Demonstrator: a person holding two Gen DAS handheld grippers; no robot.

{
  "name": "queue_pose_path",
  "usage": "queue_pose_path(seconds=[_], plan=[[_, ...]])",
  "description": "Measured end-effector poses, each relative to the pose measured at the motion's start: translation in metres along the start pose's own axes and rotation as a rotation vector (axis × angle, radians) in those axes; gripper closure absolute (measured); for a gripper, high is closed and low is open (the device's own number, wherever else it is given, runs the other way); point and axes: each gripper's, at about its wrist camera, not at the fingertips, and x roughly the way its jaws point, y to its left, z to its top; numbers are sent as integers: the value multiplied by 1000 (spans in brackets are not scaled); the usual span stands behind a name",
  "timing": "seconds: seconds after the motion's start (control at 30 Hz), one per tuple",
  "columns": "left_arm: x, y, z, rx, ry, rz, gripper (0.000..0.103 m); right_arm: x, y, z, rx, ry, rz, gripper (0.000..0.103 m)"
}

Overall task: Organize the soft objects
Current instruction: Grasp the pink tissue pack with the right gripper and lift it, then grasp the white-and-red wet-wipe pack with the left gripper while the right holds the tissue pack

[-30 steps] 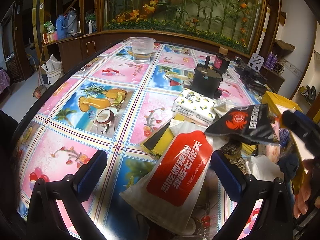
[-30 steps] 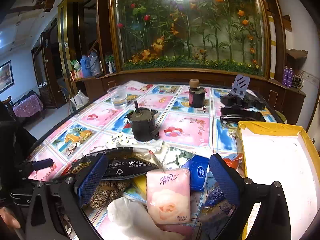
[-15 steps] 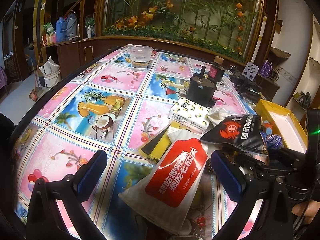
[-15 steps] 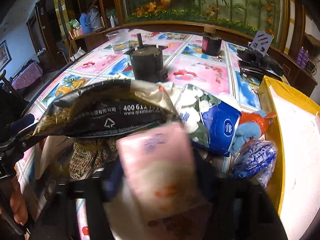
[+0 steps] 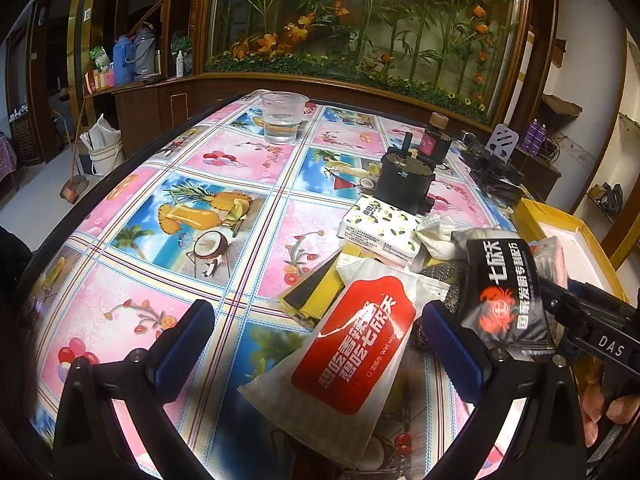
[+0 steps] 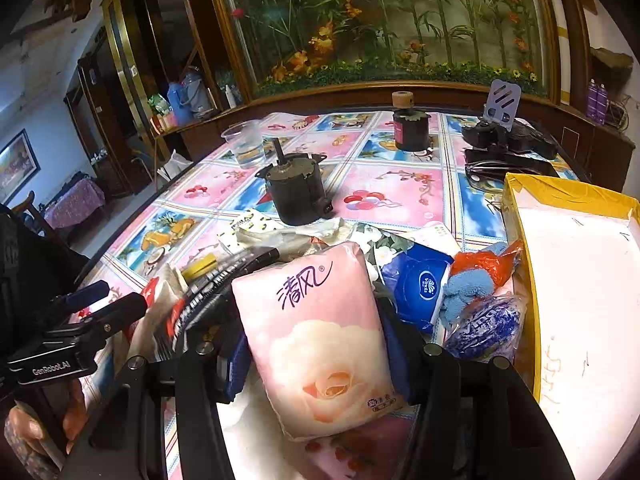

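Note:
A heap of soft packs lies on the fruit-print tablecloth. My right gripper (image 6: 316,360) is shut on a pink tissue pack (image 6: 320,332) with a rose print, both pads pressed against its sides. Beside it lie a blue tissue pack (image 6: 420,284), a blue and orange cloth (image 6: 476,276) and a black snack packet (image 5: 504,292). My left gripper (image 5: 316,332) stands open low over a red-and-white wet-wipe packet (image 5: 352,344), gripping nothing. A lemon-print tissue pack (image 5: 380,228) lies further back. A yellow-rimmed box (image 6: 560,196) sits to the right of the heap.
A black motor (image 6: 296,192) stands just behind the heap, with a dark jar (image 6: 410,128) and black gear further back. A clear cup of water (image 5: 282,118) stands at the far left of the table. A hand holds each gripper.
The right gripper's jaws have shut on the pink tissue pack that lay between them. The black snack packet has shifted and tipped up. The left gripper has stayed put.

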Motion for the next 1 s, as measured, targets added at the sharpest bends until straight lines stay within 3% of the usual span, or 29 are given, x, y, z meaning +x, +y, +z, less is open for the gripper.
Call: queue_pose_path(seconds=[0.63, 0.83, 1.0], plan=[[-4, 1, 0, -6, -16, -1, 0, -27, 0, 3, 15, -127, 80, 42], [-4, -1, 0, 1, -10, -10, 0, -18, 6, 11, 1, -99, 57, 42], [-6, 2, 1, -9, -16, -26, 0, -7, 14, 43, 31, -89, 86, 42]])
